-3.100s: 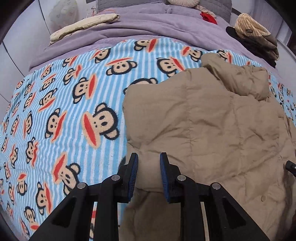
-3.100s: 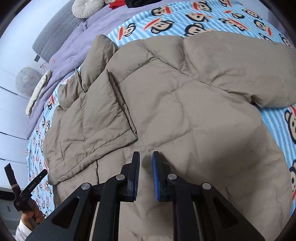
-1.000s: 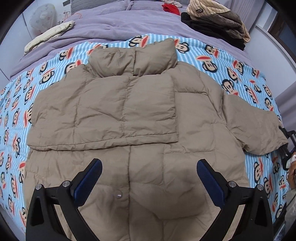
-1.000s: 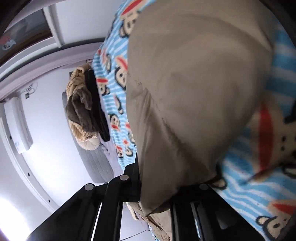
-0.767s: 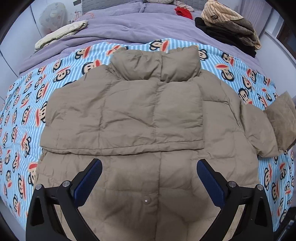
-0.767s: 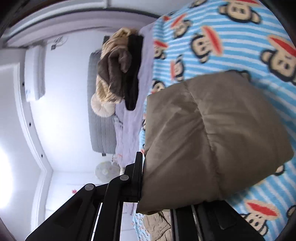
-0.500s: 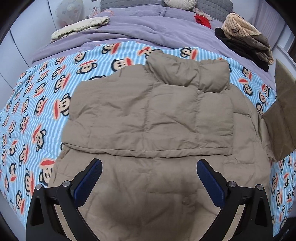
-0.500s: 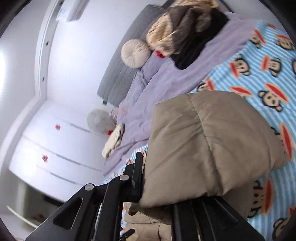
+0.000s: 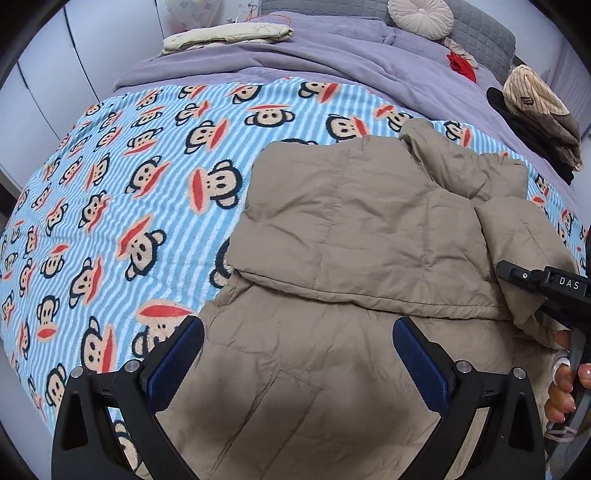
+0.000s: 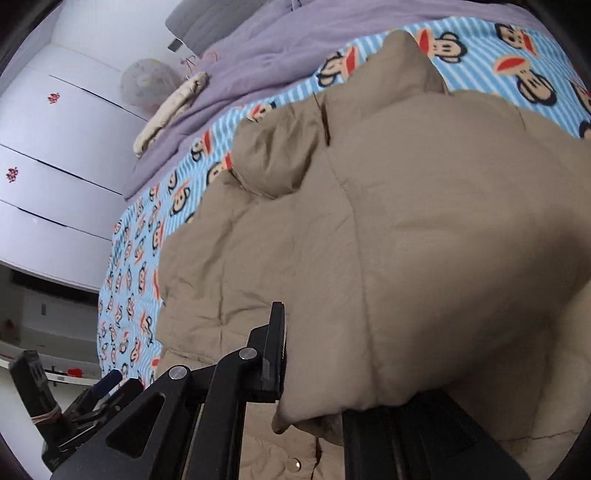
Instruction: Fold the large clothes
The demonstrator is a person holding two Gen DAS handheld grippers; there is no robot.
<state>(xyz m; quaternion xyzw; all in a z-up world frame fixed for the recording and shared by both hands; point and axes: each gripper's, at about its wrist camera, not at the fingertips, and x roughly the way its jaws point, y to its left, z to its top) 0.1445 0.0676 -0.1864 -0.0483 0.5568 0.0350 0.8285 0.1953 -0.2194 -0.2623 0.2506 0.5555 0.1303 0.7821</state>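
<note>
A tan puffer jacket (image 9: 369, 236) lies on the blue monkey-print blanket (image 9: 110, 184), one sleeve folded flat across its body. My left gripper (image 9: 297, 354) hangs open and empty above the jacket's lower hem. My right gripper (image 10: 314, 354) is shut on the jacket's other sleeve (image 10: 424, 240) and holds it over the jacket's right side. In the left wrist view the right gripper's body (image 9: 546, 291) shows at the right edge beside that sleeve (image 9: 517, 236). The right gripper's far finger is hidden by the sleeve.
A purple duvet (image 9: 332, 48) covers the head of the bed, with a folded cream cloth (image 9: 225, 35), a round cushion (image 9: 421, 16) and a pile of dark and striped clothes (image 9: 535, 122). White wardrobe doors (image 10: 55, 147) stand to the left.
My right gripper has carried the sleeve from the bed's right side up and inward over the jacket. My left gripper has drifted left, staying open.
</note>
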